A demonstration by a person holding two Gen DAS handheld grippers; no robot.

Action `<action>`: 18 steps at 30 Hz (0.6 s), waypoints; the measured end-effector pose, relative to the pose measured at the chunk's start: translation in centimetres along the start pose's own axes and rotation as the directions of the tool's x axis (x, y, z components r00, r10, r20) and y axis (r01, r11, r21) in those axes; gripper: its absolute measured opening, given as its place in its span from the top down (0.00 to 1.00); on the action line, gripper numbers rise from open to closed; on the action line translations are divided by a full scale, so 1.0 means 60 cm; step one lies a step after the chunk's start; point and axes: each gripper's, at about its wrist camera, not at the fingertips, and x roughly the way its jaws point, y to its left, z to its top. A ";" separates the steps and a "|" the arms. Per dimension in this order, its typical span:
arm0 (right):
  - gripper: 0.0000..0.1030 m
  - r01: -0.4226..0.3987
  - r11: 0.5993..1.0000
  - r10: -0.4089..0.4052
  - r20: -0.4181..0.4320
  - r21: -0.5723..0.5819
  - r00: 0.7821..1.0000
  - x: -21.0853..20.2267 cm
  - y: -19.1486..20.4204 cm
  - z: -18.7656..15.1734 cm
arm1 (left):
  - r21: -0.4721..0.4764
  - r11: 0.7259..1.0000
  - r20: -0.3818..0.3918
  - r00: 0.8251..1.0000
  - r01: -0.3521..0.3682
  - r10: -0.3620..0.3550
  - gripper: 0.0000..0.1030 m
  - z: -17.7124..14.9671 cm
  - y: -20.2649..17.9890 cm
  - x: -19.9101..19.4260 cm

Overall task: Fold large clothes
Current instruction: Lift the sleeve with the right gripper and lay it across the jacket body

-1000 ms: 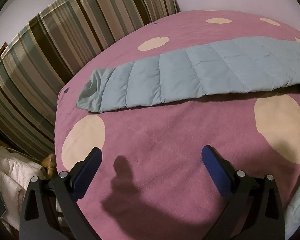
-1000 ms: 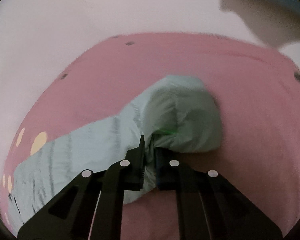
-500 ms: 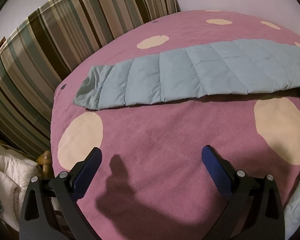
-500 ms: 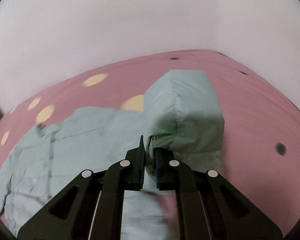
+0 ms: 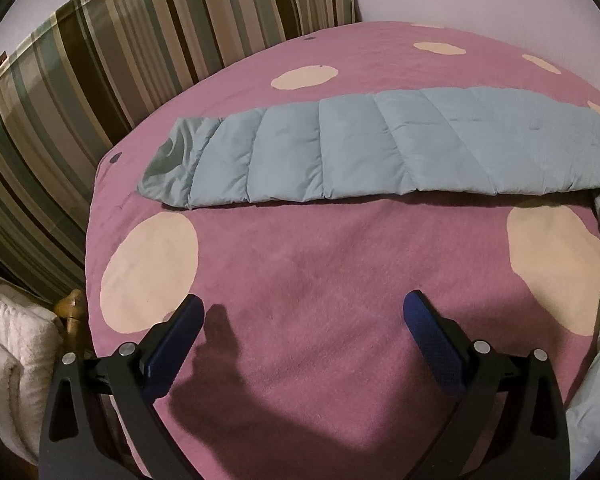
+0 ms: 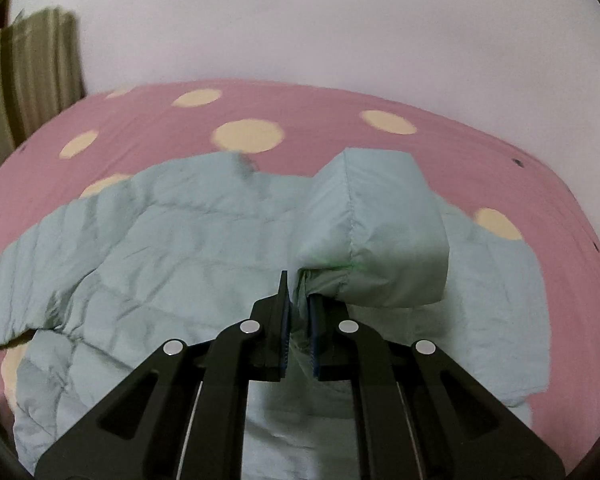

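Note:
A pale blue quilted puffer jacket [image 6: 172,240] lies spread on a pink bed cover with cream dots [image 6: 300,112]. My right gripper [image 6: 298,288] is shut on the jacket's sleeve cuff [image 6: 380,232] and holds it lifted over the jacket body. In the left wrist view the other sleeve [image 5: 340,152] lies stretched flat across the bed cover [image 5: 320,264], its cuff toward the left. My left gripper [image 5: 304,312] is open and empty, above bare cover in front of that sleeve.
A striped brown and green curtain [image 5: 100,60] hangs behind the bed's left side. A white folded blanket [image 5: 12,360] and a wooden bedpost knob [image 5: 72,308] sit at the lower left. A plain white wall [image 6: 300,20] stands behind the bed.
My right gripper has swung left with the cuff, carrying the sleeve from bare cover over the jacket body. My left gripper has shifted slightly and stays open.

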 end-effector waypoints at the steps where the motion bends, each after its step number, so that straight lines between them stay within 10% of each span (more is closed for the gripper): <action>1: 0.92 -0.004 1.000 0.004 -0.010 -0.028 1.000 0.006 0.018 -0.001 | -0.002 1.000 -0.001 1.000 0.002 -0.002 0.04 0.000 0.000 0.000; 7: 0.88 -0.010 0.982 -0.005 -0.079 -0.190 0.997 0.039 0.101 -0.016 | -0.011 1.000 -0.006 1.000 0.017 -0.017 0.04 0.000 0.002 0.002; 12: 0.50 -0.017 0.962 -0.004 -0.075 -0.273 0.997 0.035 0.143 -0.034 | -0.011 1.000 -0.006 1.000 0.017 -0.017 0.04 0.000 0.005 0.003; 18: 0.40 -0.037 0.941 0.021 -0.049 -0.336 0.999 0.002 0.171 -0.056 | -0.008 1.000 -0.005 1.000 0.014 -0.014 0.04 0.000 0.005 0.003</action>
